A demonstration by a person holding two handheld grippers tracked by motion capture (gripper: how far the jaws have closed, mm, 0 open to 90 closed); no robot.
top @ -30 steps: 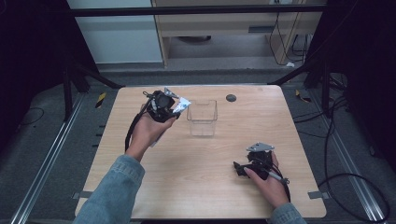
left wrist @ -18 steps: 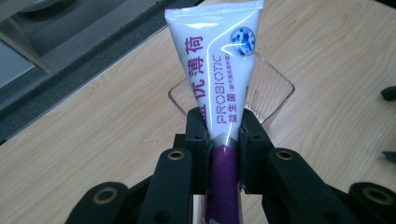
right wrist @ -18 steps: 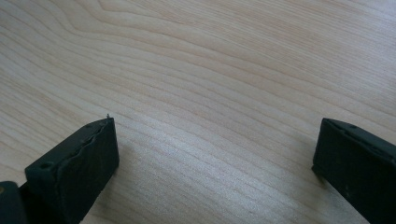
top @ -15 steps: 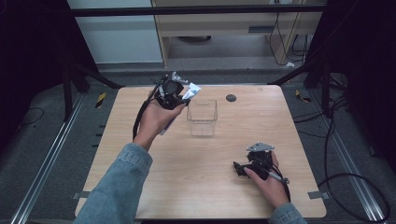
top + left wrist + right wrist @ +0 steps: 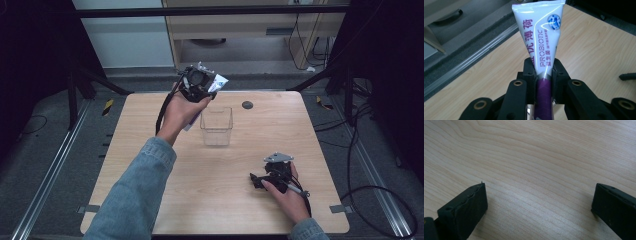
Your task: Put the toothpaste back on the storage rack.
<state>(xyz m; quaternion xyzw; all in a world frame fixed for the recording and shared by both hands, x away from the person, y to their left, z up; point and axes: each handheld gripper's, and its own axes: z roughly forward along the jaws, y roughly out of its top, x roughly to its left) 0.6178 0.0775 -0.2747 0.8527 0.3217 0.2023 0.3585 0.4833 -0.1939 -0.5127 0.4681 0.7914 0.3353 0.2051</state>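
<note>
Aloft, left gripper (image 5: 209, 86) clamps tube (image 5: 541, 37); right gripper (image 5: 539, 202) gapes.

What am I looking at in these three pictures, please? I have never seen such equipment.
A person sits at a wooden table and holds a two-jaw gripper in each hand. The high view looks down from above. The other two pictures come from cameras that ride on the grippers.

The left gripper is raised above the table's far side, shut on a white and purple tube marked PROBIOTIC. The right gripper is low over the near right of the table, jaws open, holding nothing.

On the table stand a clear box and a small dark disc.
</note>
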